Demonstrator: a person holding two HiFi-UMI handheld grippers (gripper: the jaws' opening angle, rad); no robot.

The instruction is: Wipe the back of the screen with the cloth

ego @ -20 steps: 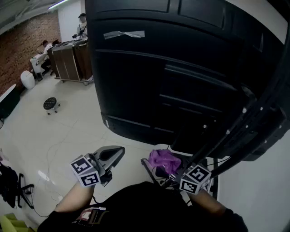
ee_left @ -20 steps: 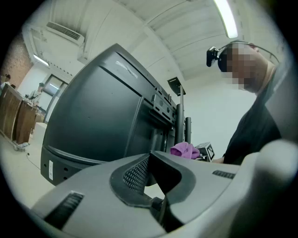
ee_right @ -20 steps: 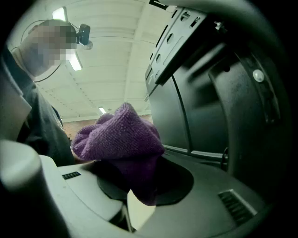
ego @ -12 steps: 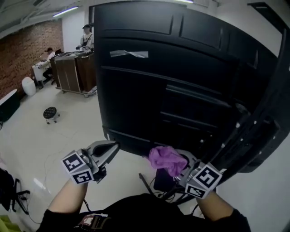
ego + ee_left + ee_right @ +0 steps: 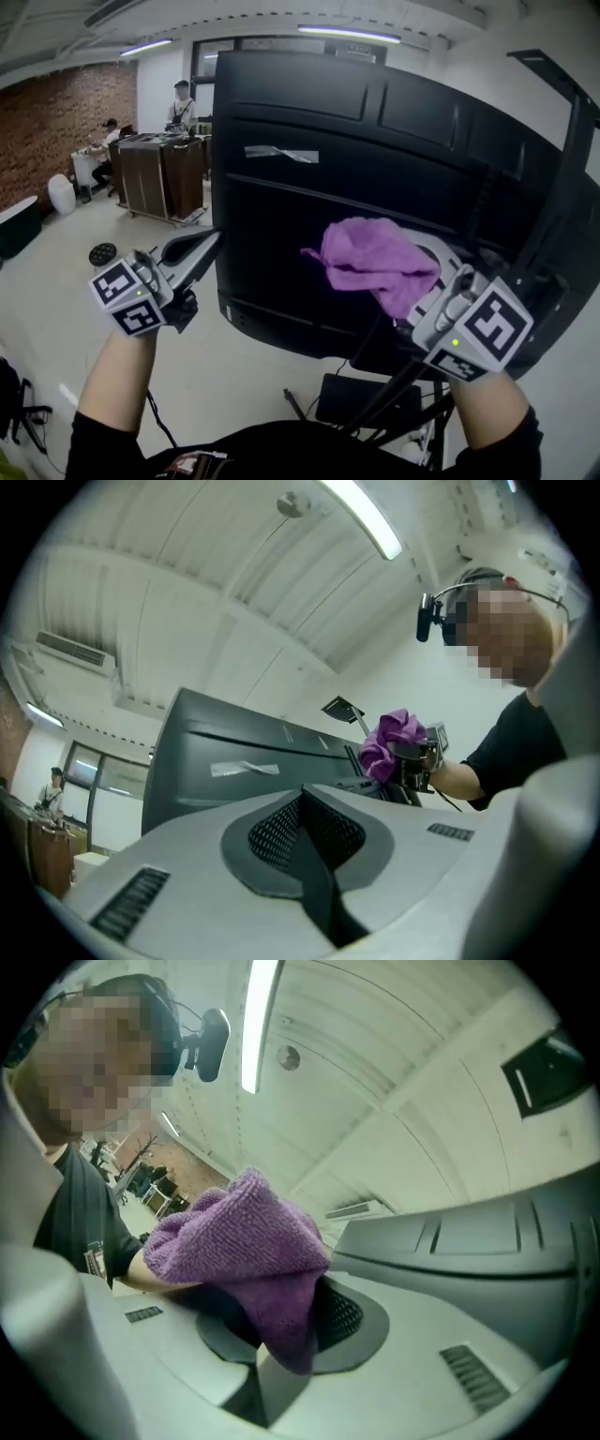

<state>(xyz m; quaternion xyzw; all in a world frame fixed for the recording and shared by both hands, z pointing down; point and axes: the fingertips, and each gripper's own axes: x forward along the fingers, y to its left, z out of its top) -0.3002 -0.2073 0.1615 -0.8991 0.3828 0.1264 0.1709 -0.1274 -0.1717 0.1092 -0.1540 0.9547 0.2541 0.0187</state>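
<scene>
A: Right gripper (image 5: 427, 286)?
B: Clamped on the purple cloth (image 5: 375, 258). The cloth is bunched and held up before the black back of the screen (image 5: 309, 206). Contact unclear.
A: Left gripper (image 5: 195, 249)?
B: Jaws pressed together, nothing between them. It is beside the screen's left edge.

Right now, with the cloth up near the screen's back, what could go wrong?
Right gripper pinches the purple cloth by one part; the loose bulk may bunch or slip under drag. The tape strip on the screen back might snag and peel. The stand strut sits close by: possible bump.
</scene>
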